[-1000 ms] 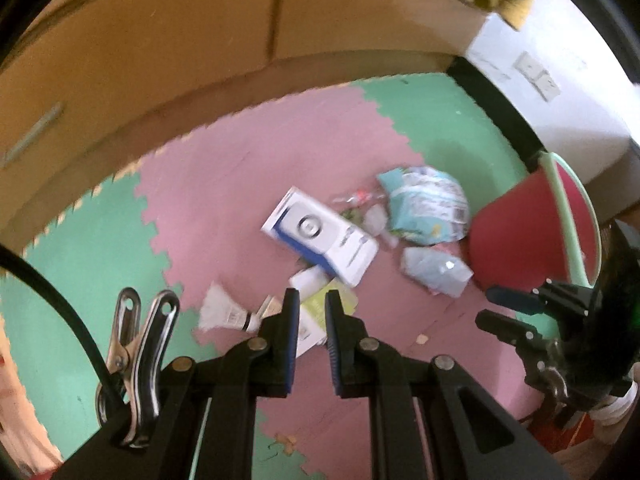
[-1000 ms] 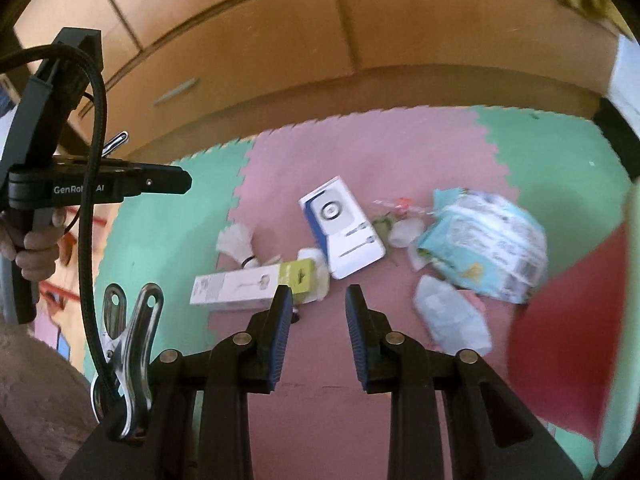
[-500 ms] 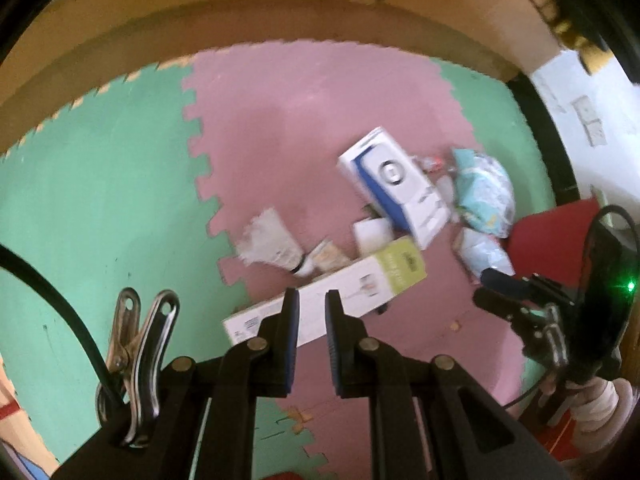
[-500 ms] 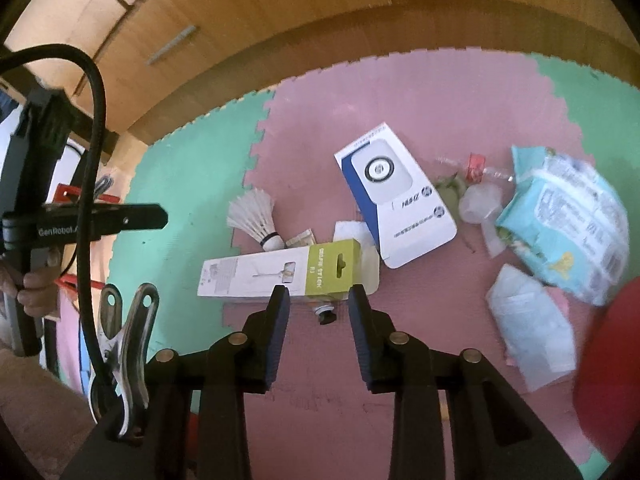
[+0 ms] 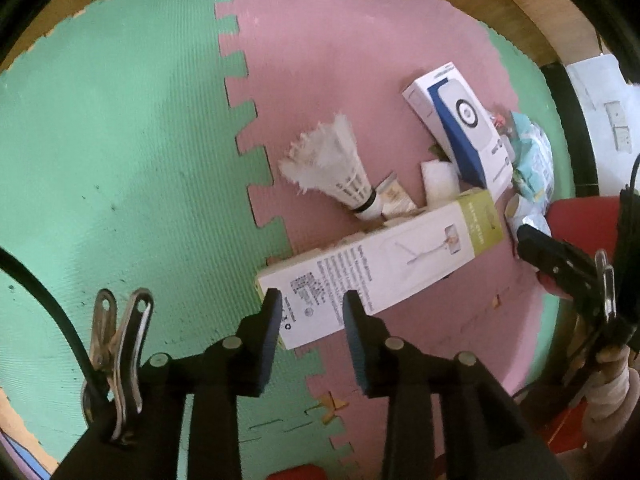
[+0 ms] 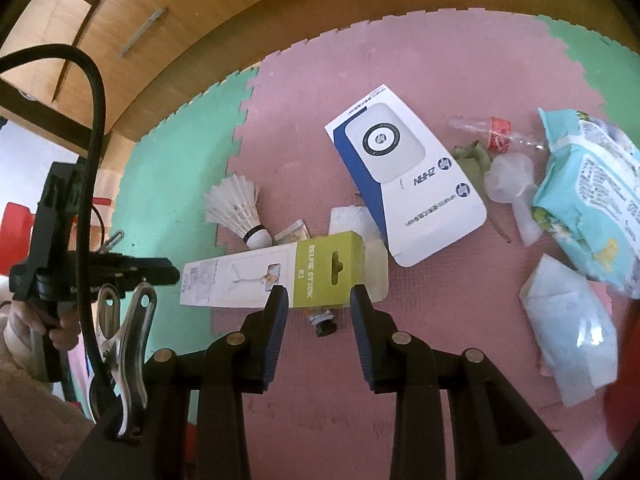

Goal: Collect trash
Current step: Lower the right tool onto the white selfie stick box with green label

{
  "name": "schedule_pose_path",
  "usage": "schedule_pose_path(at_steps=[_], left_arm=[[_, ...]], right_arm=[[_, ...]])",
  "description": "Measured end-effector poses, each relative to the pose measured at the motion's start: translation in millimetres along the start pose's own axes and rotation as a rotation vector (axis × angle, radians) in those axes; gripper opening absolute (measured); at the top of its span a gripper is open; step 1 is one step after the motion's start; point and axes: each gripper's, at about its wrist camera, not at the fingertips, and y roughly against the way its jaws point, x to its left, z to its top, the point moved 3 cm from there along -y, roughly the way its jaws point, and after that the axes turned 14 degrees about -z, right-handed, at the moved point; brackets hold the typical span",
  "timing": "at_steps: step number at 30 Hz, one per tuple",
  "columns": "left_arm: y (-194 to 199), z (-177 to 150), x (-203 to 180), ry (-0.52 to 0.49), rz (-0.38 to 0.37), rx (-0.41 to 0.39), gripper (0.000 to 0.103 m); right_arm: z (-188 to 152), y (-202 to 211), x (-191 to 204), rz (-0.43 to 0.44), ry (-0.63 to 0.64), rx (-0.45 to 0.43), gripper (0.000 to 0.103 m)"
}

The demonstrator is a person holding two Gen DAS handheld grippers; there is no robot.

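Both grippers have dropped closer since earlier; left gripper (image 5: 310,310) and right gripper (image 6: 320,306) hang open, each straddling one end of the selfie stick box (image 6: 280,274). Nothing collected: shuttlecock (image 6: 236,208), blue-white box (image 6: 404,176), wipes pack (image 6: 592,196) all on the mat (image 6: 440,48).

Soft, even daylight fills both views, fairly bright, with only faint shadows under the litter ahead of the jaws. The pink and green interlocking foam floor mat (image 5: 120,128) shows a pale washed patch far left of the left jaws. Fisheye distortion bends the curved wooden cabinet front (image 6: 280,20) beyond the right jaws, and black vignette rings every corner. The crumpled white plastic bag (image 6: 572,332), right of the right jaws, is smeared and soft.
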Motion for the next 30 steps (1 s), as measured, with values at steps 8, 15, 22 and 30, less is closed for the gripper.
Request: schedule_pose_path(at_steps=[8,15,22,30], left_arm=[[-16,-1,2,-0.023,-0.013,0.038,0.041],[-19,-2,-4,-0.053,-0.028,0.020,0.043],[-13,-3,6,-0.011,-0.057,0.012,0.045],[-12,-8,2,-0.073,-0.062,0.029,0.046]], right_arm=[[1,-18,3,0.012,-0.001,0.023,0.033],[0,-30,8,0.016,0.017,0.038,0.033],[8,-26,7,-0.027,0.046,-0.009,0.041],[6,-47,13,-0.051,0.091,0.017,0.043]])
